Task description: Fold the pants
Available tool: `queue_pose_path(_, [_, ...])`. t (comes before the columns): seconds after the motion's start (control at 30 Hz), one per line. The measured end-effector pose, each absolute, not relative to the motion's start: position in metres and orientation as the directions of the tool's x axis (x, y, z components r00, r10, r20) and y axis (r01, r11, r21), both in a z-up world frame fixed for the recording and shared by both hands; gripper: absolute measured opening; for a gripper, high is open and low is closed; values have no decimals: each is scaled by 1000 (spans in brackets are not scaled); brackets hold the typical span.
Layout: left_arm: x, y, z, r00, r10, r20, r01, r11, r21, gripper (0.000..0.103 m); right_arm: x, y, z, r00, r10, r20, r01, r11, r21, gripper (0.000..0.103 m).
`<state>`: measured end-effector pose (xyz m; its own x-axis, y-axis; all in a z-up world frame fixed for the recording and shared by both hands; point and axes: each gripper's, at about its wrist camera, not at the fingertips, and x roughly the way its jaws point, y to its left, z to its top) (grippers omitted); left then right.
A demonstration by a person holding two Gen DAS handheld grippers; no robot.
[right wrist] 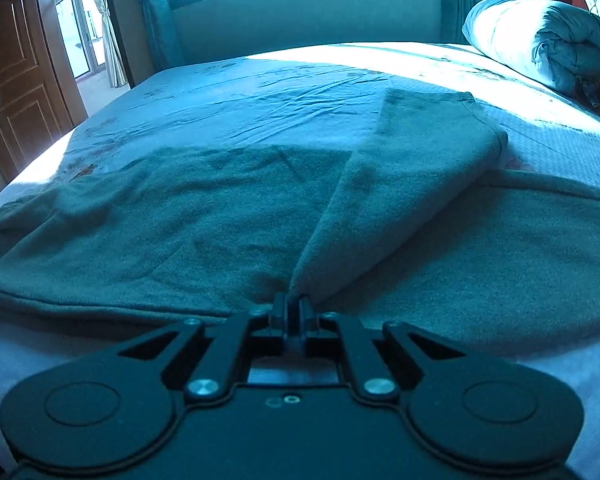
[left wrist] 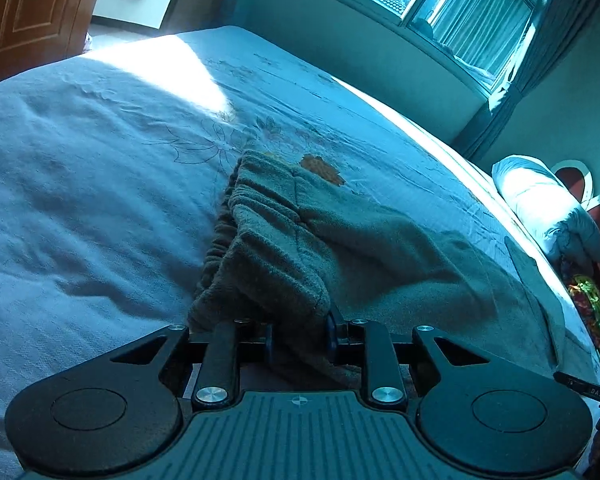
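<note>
On the bed [right wrist: 260,80], the left gripper [left wrist: 300,330] pinches the pants [left wrist: 340,240] at the gathered waistband (thick fleece), and the right gripper [right wrist: 294,310] pinches 1 leg.

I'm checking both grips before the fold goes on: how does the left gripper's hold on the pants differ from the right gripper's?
The left gripper has a thick gathered bunch of the pants, at the ruched waistband, between jaws standing well apart; the right gripper pinches a thin fold with jaws nearly together. The left's cloth is heaped over its fingers; the right's rises as a taut ridge from the flat-lying pants. Both are shut on the same garment on the bed.
</note>
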<state>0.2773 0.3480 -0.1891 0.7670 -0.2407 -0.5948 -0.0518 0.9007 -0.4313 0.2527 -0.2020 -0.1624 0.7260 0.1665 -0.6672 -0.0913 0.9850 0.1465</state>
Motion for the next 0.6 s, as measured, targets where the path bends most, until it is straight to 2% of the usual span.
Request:
queue_pose_path(0.03, [276, 348, -186, 775, -238, -585, -53, 899, -435, 30, 253, -204, -162, 723, 175, -668, -92, 983, 159, 1])
queue_pose_path(0.07, [275, 349, -184, 782, -231, -579, -60, 897, -439, 33, 253, -205, -162, 722, 180, -668, -93, 982, 164, 1])
queue_pose_path(0.13, [278, 352, -181, 786, -243, -569, -60, 885, -462, 33, 251, -205, -161, 730, 188, -658, -105, 981, 163, 0])
queue_pose_path(0.2, [288, 352, -178, 781, -261, -568, -57, 875, -480, 28, 251, -203, -160, 737, 183, -651, -109, 982, 154, 0])
queue_pose_path(0.27, [297, 349, -166, 805, -301, -511, -10, 855, -518, 26, 250, -203, -160, 743, 184, -643, -103, 982, 161, 0])
queue_pose_path(0.33, [298, 346, -141, 849, -397, -349, 124, 791, -599, 26, 247, -203, -158, 754, 183, -631, -105, 982, 160, 0])
queue_pose_path(0.37, [292, 345, -131, 861, -458, -221, 225, 733, -642, 26, 246, -203, -158, 759, 183, -624, -104, 981, 161, 0])
queue_pose_path(0.4, [289, 346, -131, 860, -485, -157, 276, 702, -656, 26, 246, -205, -158, 761, 183, -622, -100, 981, 167, 0])
queue_pose_path(0.43, [293, 347, -144, 851, -481, -210, 252, 726, -640, 25, 246, -206, -159, 758, 184, -626, -94, 980, 174, 0])
queue_pose_path(0.5, [306, 350, -183, 787, -336, -518, 18, 851, -524, 23, 249, -206, -161, 749, 186, -636, -92, 980, 179, 0])
queue_pose_path(0.53, [302, 353, -198, 758, -316, -571, -3, 873, -487, 22, 248, -205, -160, 751, 188, -632, -97, 980, 176, 0])
queue_pose_path(0.6, [287, 360, -205, 779, -324, -537, -1, 855, -519, 21, 247, -202, -160, 753, 184, -632, -111, 982, 154, 0])
